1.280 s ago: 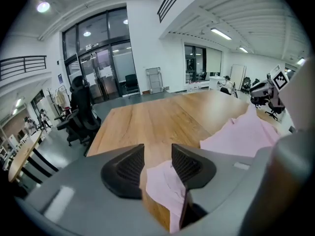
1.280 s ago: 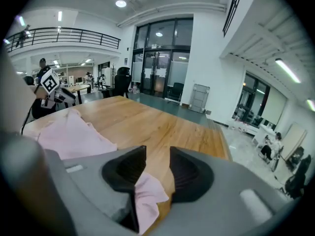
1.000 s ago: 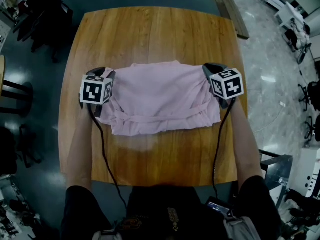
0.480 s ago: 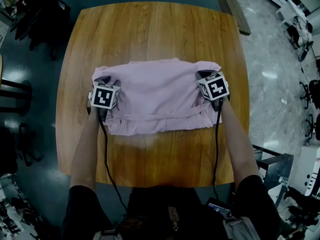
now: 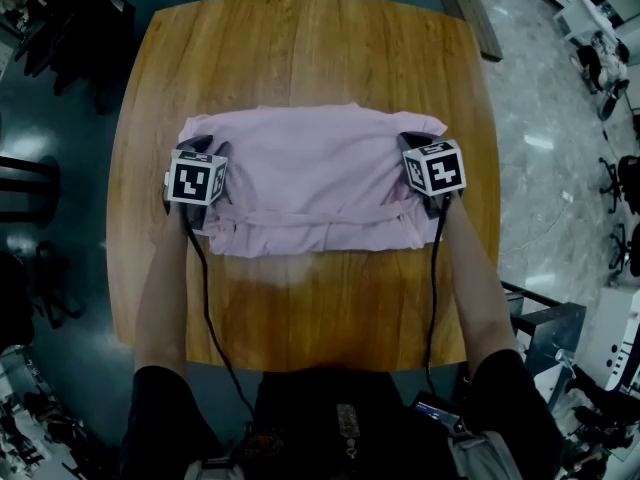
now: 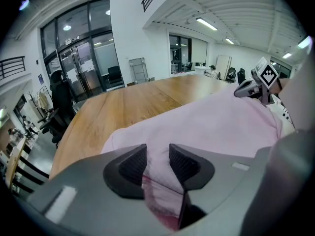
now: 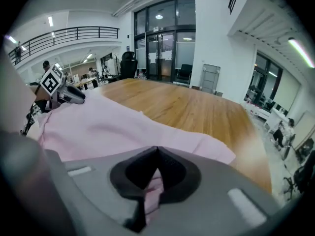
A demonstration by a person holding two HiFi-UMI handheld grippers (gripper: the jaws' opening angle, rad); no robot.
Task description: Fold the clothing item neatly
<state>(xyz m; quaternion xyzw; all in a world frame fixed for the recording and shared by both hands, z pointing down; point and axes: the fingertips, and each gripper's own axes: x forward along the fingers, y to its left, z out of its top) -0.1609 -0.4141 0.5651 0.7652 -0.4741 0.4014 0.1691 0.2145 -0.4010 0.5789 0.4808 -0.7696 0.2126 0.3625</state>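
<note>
A pink garment [image 5: 310, 173] lies folded in a wide band across the middle of the wooden table [image 5: 300, 48]. My left gripper [image 5: 203, 150] is at its left end. In the left gripper view the left gripper [image 6: 157, 154] has a thick bunch of pink cloth [image 6: 221, 127] filling the gap between its pads; its jaws have just closed a little further on it. My right gripper [image 5: 413, 145] is at the garment's right end. In the right gripper view the right gripper [image 7: 157, 149] has its tips together, just closed tighter, pinching pink cloth [image 7: 98, 127].
Bare wood runs beyond the garment to the far edge and in front of it toward the person. The grippers' cables [image 5: 207, 298] trail back over the near table edge. Dark chairs [image 5: 80, 28] stand on the floor at the left, a grey cabinet [image 5: 548, 330] at the right.
Both grippers have come down with the garment's two ends. The cloth, bunched and lifted between them before, now lies flatter and wider on the table.
</note>
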